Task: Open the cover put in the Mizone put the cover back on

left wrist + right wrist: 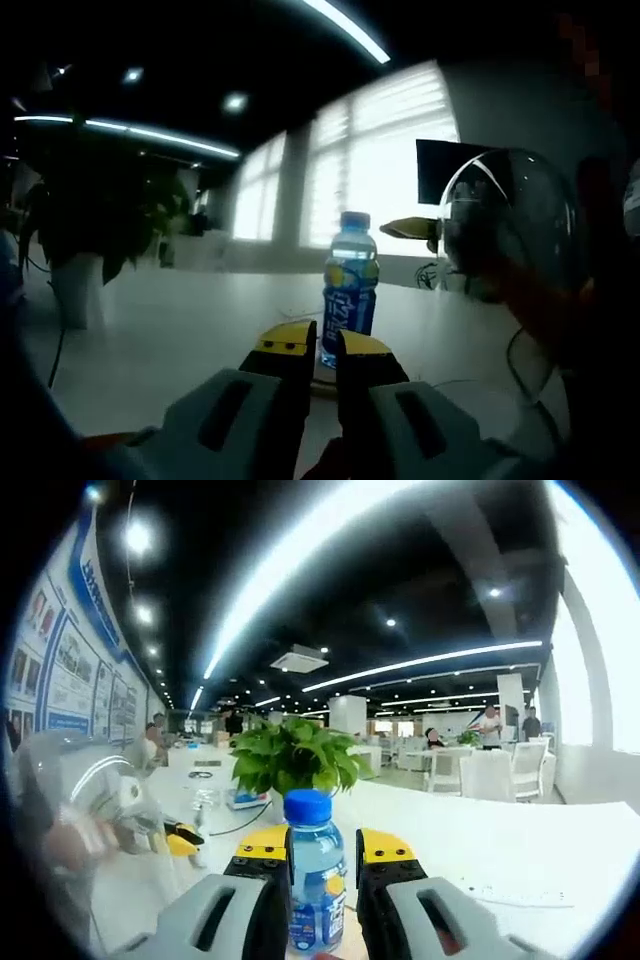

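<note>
Mizone bottle (316, 880) stands upright on the white table (520, 855), long axis vertical, blue cap (307, 807) on top.

Right gripper view: bottle sits between the two prongs of the right tongs (322, 855), which are set about bottle-wide; contact with the bottle cannot be told. Cap rises above the yellow tips.

Left gripper view: left tongs (325, 345) narrow, tips nearly together, holding nothing. Bottle (349, 290) stands just beyond the tips, slightly to their right. A clear dome cover (505, 225) hangs to the right of the bottle, raised off the table.

Open table surface lies left of the left tongs toward a potted plant (85, 230), and right of the right tongs.
</note>
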Demonstrator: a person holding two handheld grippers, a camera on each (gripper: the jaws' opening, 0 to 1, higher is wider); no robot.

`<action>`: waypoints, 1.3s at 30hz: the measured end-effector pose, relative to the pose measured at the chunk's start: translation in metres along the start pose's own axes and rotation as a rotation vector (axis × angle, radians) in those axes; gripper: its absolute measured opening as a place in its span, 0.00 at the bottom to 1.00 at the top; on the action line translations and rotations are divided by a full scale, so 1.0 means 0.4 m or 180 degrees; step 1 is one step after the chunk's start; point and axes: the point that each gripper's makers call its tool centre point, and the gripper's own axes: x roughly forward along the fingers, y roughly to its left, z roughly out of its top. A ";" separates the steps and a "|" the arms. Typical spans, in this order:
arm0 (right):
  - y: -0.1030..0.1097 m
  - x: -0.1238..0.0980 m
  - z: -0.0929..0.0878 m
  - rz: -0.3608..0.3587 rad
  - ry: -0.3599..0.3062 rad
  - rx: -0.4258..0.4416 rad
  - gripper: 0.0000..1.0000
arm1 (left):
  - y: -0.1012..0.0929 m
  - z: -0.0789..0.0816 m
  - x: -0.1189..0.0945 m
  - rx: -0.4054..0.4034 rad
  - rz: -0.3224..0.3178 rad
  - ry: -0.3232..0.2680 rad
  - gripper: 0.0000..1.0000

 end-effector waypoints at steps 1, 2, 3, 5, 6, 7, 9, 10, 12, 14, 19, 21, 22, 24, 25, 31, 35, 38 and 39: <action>0.001 -0.004 -0.004 -0.0005 0.0003 0.0004 0.17 | 0.001 -0.001 0.001 0.0002 0.0001 0.0007 0.01; 0.002 -0.009 -0.007 -0.0014 0.0014 0.0011 0.17 | 0.000 -0.003 0.001 0.0004 -0.0003 0.0015 0.01; 0.002 -0.012 -0.009 -0.0020 0.0020 0.0013 0.17 | -0.001 -0.004 0.001 0.0006 -0.0009 0.0019 0.01; 0.005 -0.026 -0.012 -0.0023 0.0016 0.0032 0.17 | -0.003 -0.005 0.002 0.0023 -0.0021 0.0025 0.01; 0.009 -0.035 -0.008 -0.0010 -0.0006 0.0059 0.17 | -0.005 -0.005 0.002 0.0032 -0.0027 0.0027 0.01; 0.012 -0.042 -0.006 -0.0012 -0.0022 0.0066 0.17 | -0.006 -0.005 0.002 0.0034 -0.0031 0.0029 0.01; 0.011 -0.055 -0.001 -0.0044 -0.0044 0.0056 0.17 | -0.007 -0.005 0.002 0.0042 -0.0034 0.0027 0.01; 0.011 -0.061 0.000 -0.0059 -0.0046 0.0045 0.17 | -0.007 -0.004 0.002 0.0045 -0.0033 0.0025 0.01; 0.009 -0.073 0.000 -0.0090 -0.0047 0.0030 0.17 | -0.007 -0.003 0.002 0.0050 -0.0035 0.0020 0.01; 0.005 -0.084 -0.001 -0.0130 -0.0050 0.0018 0.17 | -0.009 -0.001 0.001 0.0053 -0.0040 0.0011 0.01; 0.005 -0.111 -0.009 -0.0192 -0.0057 0.0022 0.17 | -0.012 0.001 0.000 0.0098 -0.0049 0.0008 0.01; 0.001 -0.129 -0.016 -0.0274 -0.0043 -0.0010 0.17 | -0.011 0.003 -0.001 0.0094 -0.0047 0.0003 0.01; -0.001 -0.137 -0.018 -0.0311 -0.0045 -0.0030 0.17 | -0.011 0.004 -0.001 0.0094 -0.0049 0.0000 0.01; -0.003 -0.154 -0.024 -0.0348 -0.0038 -0.0039 0.17 | -0.011 0.006 -0.002 0.0096 -0.0046 -0.0009 0.01; -0.003 -0.162 -0.027 -0.0364 -0.0038 -0.0042 0.17 | -0.011 0.006 -0.002 0.0100 -0.0047 -0.0011 0.01; -0.015 -0.209 -0.035 -0.0488 -0.0089 -0.0024 0.17 | -0.013 0.003 0.000 0.0110 -0.0051 0.0007 0.01; -0.026 -0.232 -0.041 -0.0589 -0.0139 0.0001 0.17 | -0.013 0.002 0.001 0.0103 -0.0051 0.0010 0.01; -0.031 -0.244 -0.049 -0.0624 -0.0169 -0.0004 0.17 | -0.014 0.000 0.001 0.0109 -0.0061 0.0015 0.01; -0.033 -0.248 -0.051 -0.0632 -0.0182 -0.0007 0.17 | -0.014 0.000 0.002 0.0110 -0.0061 0.0016 0.01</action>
